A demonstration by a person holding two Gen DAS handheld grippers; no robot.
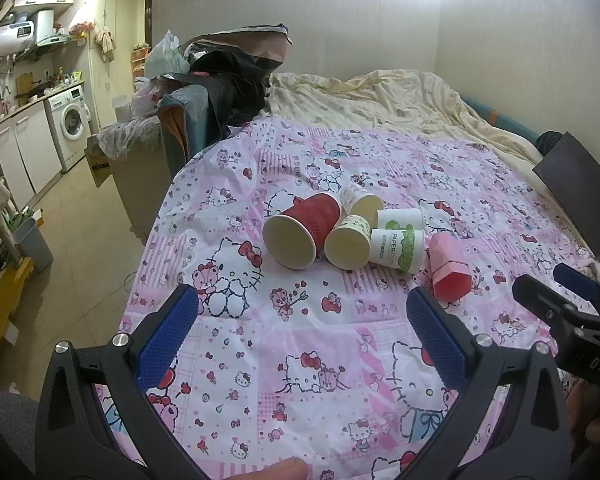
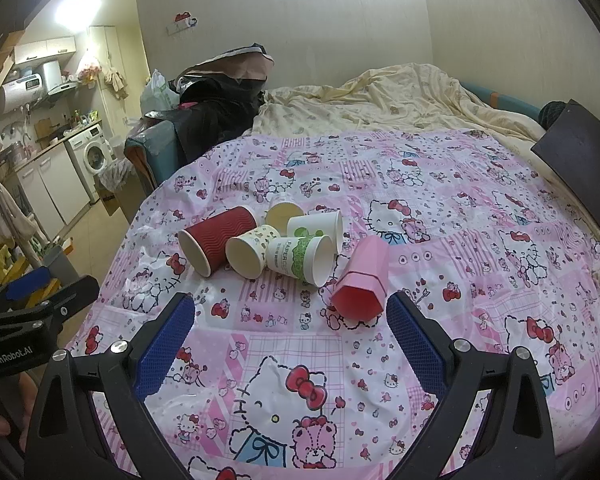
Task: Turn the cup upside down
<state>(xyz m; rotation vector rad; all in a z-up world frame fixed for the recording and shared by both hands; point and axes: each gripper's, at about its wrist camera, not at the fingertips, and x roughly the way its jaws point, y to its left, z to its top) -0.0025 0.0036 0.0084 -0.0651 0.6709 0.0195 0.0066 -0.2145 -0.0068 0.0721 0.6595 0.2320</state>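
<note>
Six cups lie on their sides in a loose cluster on a pink cartoon-cat cloth that covers a tabletop; taking the pink faceted cup as the landmark, every other cup lies to its left in both wrist views. The pink faceted cup lies with its red-lined mouth turned toward the cameras. Just beside it lies a white cup with green print, and behind that a second white cup with green print. Further from the pink cup is a cream patterned cup, its open mouth facing the cameras, and behind it another cream cup. Farthest from the pink cup is the red ribbed cup, touching the cream patterned one. The left gripper hovers over the cloth on the near side of the cluster, its blue-padded jaws spread wide and holding nothing; the pink cup sits just beyond its right finger and apart from it. The right gripper is likewise spread wide and empty, and the pink cup's mouth lies just inside its right finger, close to the pad, though whether they touch cannot be told. Well beyond the pink cup lies a rumpled cream bedspread, with a pile of dark bags to its left.
</note>
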